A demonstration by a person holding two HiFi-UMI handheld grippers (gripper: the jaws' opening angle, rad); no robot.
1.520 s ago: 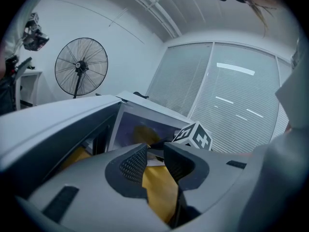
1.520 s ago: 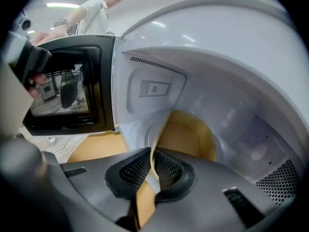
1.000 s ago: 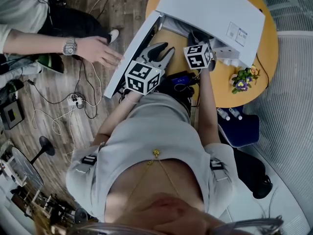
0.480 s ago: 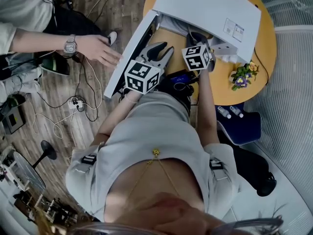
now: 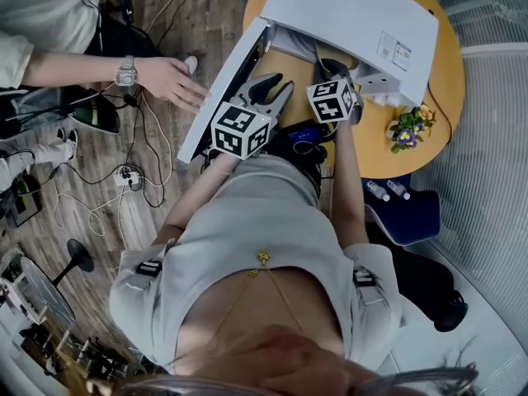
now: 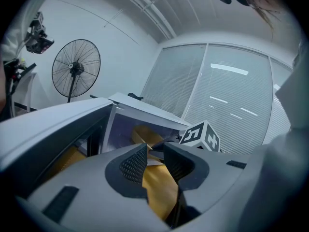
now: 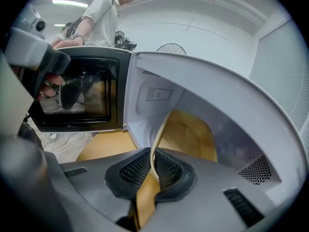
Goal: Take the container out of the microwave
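Clamped on a thin wall, the right gripper (image 7: 152, 170) pinches the near rim of the tan container (image 7: 190, 132) between its jaws. The edge rises out from between the pads and curves away ahead of them. Beyond the jaws the rest of the container sits inside the cavity of the microwave (image 7: 231, 129), so it is not yet out. What it holds, if anything, cannot be made out. To the left of these jaws the door (image 7: 77, 95) stands swung open. In the head view another person's hand (image 5: 169, 81) rests against the door's outer side.

The left gripper (image 6: 155, 161) has its jaws only a narrow gap apart, with nothing gripped between them. The open cavity lies ahead of them. Both grippers sit at the mouth of the microwave, above the round table (image 5: 388, 159).

The main risk I see is the grip itself. It is one pinch on one side of a thin rim, with no support from the other gripper. As the container leaves the cavity floor, its far side could sag and pivot about the pads. The wall could then buckle or slip free, and any contents could tip out. A low pull could also drag the base against the cavity's front lip. If the door swings back toward the jaws, it would narrow the way out.
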